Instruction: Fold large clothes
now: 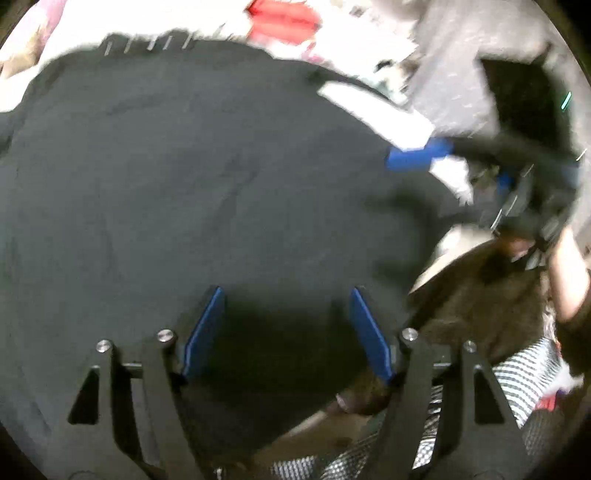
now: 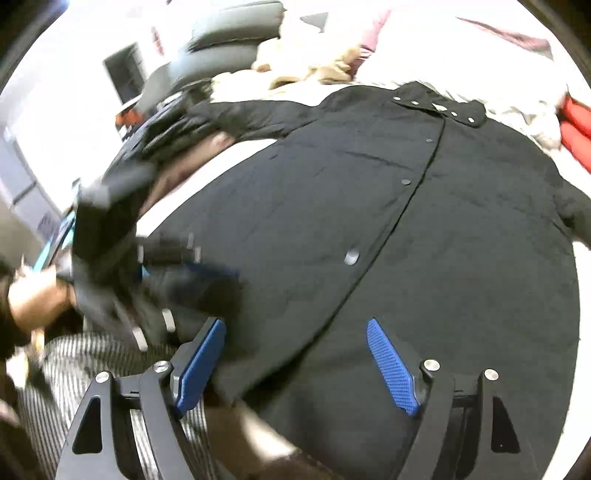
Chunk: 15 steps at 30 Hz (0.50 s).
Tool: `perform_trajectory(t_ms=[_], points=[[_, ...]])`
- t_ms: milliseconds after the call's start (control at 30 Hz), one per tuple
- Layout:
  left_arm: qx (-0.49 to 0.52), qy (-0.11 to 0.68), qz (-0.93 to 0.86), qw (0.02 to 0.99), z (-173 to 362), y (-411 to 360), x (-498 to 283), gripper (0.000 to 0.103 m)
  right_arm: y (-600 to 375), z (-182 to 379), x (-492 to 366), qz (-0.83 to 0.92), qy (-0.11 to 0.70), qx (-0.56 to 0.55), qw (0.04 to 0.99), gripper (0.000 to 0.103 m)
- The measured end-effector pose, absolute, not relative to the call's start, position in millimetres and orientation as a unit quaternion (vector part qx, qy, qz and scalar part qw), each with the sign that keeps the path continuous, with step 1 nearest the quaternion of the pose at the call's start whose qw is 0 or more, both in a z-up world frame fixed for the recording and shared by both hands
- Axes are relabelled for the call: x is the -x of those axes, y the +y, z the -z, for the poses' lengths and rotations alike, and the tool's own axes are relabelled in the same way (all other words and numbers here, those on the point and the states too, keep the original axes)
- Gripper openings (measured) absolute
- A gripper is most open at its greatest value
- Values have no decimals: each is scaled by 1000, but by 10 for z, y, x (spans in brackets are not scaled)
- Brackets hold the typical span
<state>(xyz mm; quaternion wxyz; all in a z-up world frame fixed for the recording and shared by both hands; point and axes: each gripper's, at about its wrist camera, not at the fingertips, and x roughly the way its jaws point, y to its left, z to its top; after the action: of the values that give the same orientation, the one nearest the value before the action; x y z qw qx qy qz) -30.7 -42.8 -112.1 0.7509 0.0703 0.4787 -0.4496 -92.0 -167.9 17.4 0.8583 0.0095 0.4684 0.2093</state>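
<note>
A large black coat (image 2: 424,229) with metal snap buttons (image 2: 351,256) lies spread flat on a white bed, its collar (image 2: 439,103) at the far end. Over the coat's near hem, my right gripper (image 2: 295,323) stands open with only flat cloth beneath its blue pads. My left gripper (image 1: 287,295) is also open above plain black coat fabric (image 1: 184,177). In the right wrist view the left gripper (image 2: 173,266) is a blurred dark shape at the coat's left edge. The left wrist view shows one blue finger (image 1: 417,155) of the right gripper at the coat's right edge.
White bedding (image 2: 443,44) surrounds the coat, with beige clothes (image 2: 306,70) and a red item (image 2: 576,129) beyond it. A grey chair (image 2: 221,33) stands at the back left. Striped cloth (image 2: 74,362) and brown fabric (image 1: 480,295) lie near the person's hand (image 2: 33,299).
</note>
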Motion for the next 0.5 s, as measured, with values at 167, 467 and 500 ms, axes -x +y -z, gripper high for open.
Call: perform_trajectory(t_ms=[167,467,500], points=[[-112,498,445,736,1171,-377,457,71,-1667,183,445,-165,503,-28,848,81],[-1,461,276,843,347,332,-494,101,-1682,-169,-373,-114,477,-61,869,87],[10,460,228,858,263,448,-706,102,-1684,-243,-495,-108,468,-70,874,89]])
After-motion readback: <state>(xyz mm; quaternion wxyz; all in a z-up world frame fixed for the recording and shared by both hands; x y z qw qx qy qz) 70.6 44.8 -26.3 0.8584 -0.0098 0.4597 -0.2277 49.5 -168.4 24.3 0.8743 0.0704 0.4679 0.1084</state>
